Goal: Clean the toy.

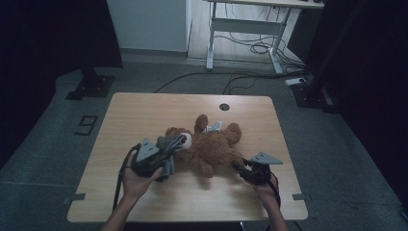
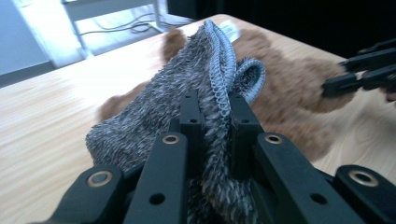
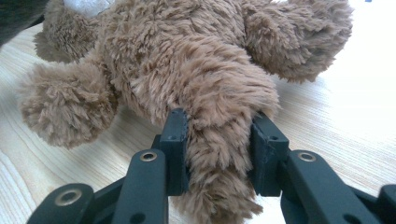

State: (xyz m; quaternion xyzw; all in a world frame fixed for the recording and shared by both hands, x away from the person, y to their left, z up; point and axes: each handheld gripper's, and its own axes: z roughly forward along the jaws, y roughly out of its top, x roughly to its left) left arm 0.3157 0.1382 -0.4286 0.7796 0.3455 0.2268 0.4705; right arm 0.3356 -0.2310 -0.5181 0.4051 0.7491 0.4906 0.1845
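A brown teddy bear [image 1: 211, 144] lies on the wooden table [image 1: 144, 110], head toward the left. My left gripper [image 1: 166, 155] is shut on a grey fuzzy knit cloth [image 1: 172, 143] with a ribbed edge, held at the bear's head. In the left gripper view the cloth [image 2: 187, 84] stands up between the closed jaws [image 2: 215, 114], with the bear [image 2: 289, 93] behind it. My right gripper [image 1: 239, 167] is shut on one of the bear's limbs at its lower right. The right gripper view shows that furry limb [image 3: 219, 135] pinched between the jaws [image 3: 217, 144].
A round cable hole [image 1: 224, 107] sits near the table's far edge. Beyond the table stands a white desk frame [image 1: 245, 29] with cables on the floor. A black stand base [image 1: 91, 87] is at the far left. The right gripper [image 2: 359, 74] shows far off in the left gripper view.
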